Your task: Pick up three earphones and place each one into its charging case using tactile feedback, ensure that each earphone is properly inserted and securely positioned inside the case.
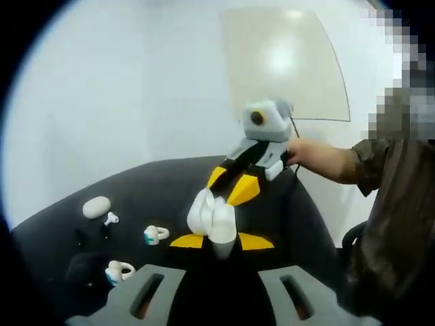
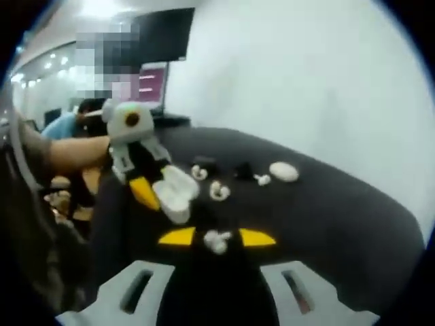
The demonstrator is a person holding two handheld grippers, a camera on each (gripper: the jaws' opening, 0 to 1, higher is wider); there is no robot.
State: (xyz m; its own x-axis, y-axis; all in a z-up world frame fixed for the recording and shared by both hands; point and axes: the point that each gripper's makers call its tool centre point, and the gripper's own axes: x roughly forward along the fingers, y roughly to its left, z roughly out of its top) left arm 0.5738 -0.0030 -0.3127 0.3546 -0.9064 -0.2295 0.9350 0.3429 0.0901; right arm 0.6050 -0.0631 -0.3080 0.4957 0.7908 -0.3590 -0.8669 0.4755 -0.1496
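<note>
Blurred earphone [image 2: 217,240] between right fingers [image 2: 178,236]

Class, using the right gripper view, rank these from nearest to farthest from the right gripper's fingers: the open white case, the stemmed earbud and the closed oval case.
1. The open white case, held up just left of the right gripper.
2. The stemmed earbud, on the table, farther off to the right.
3. The closed oval case, just beyond that earbud, farthest right.
</note>
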